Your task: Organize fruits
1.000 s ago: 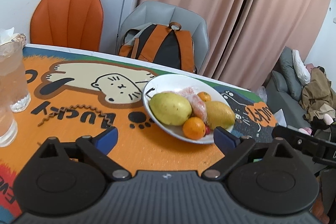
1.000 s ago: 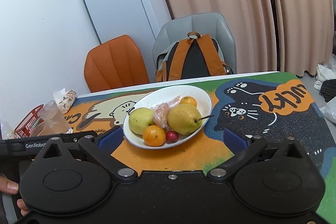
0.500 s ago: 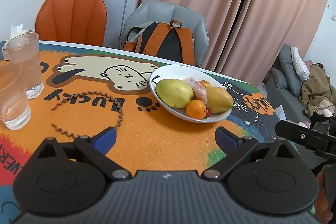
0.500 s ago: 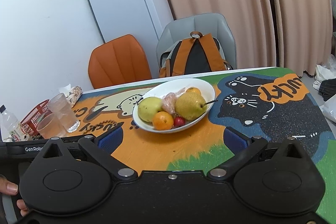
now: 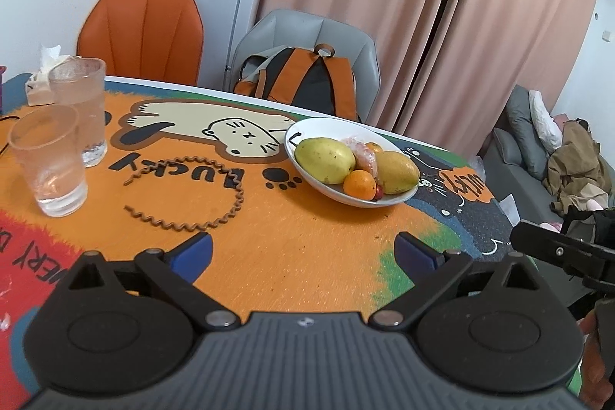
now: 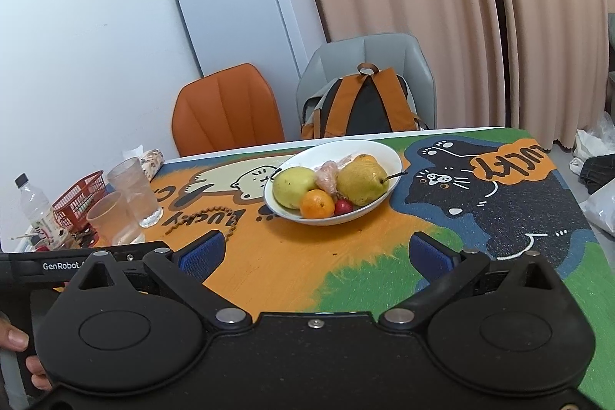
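Both claws spread wide, nothing held: left gripper (image 5: 303,252) and right gripper (image 6: 315,254) hovering over the near table (image 6: 269,268). Farther back, white bowl (image 6: 388,156) mid-table with pears (image 6: 363,183), orange (image 6: 317,204). Glasses (image 5: 57,160) off left.
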The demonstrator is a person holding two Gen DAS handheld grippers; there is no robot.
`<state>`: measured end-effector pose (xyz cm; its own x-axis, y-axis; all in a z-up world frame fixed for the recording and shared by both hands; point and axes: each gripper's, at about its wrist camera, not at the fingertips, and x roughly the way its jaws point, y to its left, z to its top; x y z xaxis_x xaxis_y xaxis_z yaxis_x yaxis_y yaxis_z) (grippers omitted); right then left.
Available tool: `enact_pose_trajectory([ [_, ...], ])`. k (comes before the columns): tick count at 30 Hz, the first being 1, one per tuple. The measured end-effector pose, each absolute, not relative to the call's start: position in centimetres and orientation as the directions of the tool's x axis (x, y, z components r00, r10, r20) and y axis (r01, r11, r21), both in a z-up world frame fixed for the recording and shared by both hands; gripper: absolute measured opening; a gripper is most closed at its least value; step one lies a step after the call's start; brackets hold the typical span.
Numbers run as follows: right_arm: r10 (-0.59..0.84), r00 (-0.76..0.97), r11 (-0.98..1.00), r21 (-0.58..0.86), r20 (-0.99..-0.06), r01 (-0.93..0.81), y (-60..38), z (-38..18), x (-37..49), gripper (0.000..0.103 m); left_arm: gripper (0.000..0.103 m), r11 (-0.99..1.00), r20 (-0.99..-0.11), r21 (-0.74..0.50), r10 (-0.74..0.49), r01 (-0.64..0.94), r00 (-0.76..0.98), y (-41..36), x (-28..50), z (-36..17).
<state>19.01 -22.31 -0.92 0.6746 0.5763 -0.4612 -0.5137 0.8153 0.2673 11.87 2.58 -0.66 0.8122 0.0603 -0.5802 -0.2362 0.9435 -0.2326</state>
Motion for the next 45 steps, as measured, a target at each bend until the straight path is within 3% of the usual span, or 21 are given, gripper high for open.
enact_pose_trajectory([
  [45,0.597,0.68,0.797,0.219,-0.425,-0.563,-25.3,3.3,9.0,0.103,0.103,0.969,-0.526,-0.157,0.08,-0.189,0.847,0.4,1.5,2.9],
])
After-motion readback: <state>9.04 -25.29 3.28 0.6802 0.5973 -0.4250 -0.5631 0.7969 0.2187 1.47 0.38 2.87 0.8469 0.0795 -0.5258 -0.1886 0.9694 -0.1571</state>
